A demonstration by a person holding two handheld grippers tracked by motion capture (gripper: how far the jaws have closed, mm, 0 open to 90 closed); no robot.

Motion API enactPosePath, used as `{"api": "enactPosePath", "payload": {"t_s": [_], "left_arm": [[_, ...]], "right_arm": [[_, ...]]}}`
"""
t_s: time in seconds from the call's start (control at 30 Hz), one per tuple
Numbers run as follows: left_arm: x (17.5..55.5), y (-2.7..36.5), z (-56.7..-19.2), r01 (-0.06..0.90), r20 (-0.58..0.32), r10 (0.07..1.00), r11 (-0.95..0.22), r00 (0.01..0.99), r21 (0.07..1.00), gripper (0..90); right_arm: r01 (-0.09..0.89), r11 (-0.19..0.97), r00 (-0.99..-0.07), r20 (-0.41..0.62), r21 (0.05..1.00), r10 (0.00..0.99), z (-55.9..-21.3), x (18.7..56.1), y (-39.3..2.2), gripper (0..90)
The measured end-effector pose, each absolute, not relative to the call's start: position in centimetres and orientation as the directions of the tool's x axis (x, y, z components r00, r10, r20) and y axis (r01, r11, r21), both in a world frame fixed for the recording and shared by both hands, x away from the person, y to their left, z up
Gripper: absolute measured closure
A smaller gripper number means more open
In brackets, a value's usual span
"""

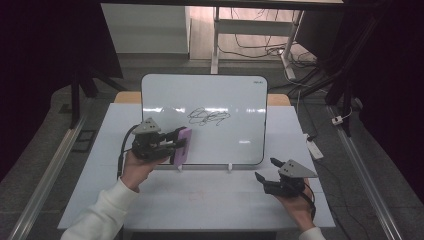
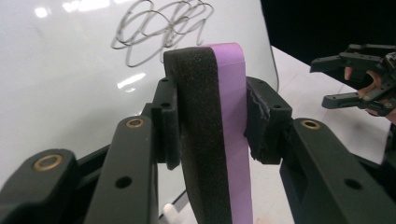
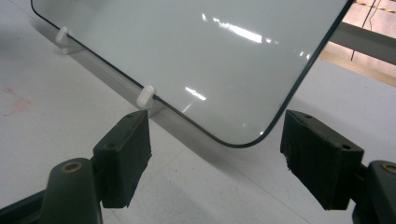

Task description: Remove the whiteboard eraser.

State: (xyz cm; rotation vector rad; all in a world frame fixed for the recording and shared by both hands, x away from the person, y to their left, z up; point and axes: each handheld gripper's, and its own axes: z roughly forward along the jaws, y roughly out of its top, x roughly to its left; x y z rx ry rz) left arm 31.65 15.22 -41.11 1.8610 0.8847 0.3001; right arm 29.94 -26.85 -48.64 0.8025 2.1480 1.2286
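high view | left gripper (image 1: 176,145) clamped on purple eraser (image 1: 182,146), just before whiteboard (image 1: 235,140) below scribble (image 1: 208,117) | right gripper (image 1: 267,170) jaws apart, holding nothing, on table (image 1: 200,200)

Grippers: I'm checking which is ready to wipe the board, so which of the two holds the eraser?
The left gripper, its jaws shut on the purple-backed eraser before the whiteboard. The right gripper rests open and empty on the table.

high view: above, forward-down | gripper views: close along jaws | shared: whiteboard (image 1: 210,100)
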Motion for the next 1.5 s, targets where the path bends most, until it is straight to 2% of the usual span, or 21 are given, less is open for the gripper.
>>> {"api": "enactPosePath", "payload": {"t_s": [0.63, 1.13, 1.5], "left_arm": [[31.5, 11.3, -43.3, 0.432, -0.192, 0.636, -0.246, 0.747, 0.867, 59.3], [31.5, 9.2, -44.6, 0.423, -0.184, 0.631, -0.251, 0.754, 0.871, 59.3], [31.1, 8.2, -44.9, 0.407, -0.176, 0.620, -0.253, 0.765, 0.878, 59.3]], "right_arm": [[0.234, 0.388, -0.726, -0.105, 0.892, 0.680, -48.2, 29.2, -23.4, 23.7], [0.273, 0.339, -0.784, 0.004, 0.900, 0.621, -48.5, 29.2, -17.2, 22.4], [0.312, 0.273, -0.788, 0.087, 0.910, 0.609, -48.5, 29.6, -14.1, 21.7]]}}
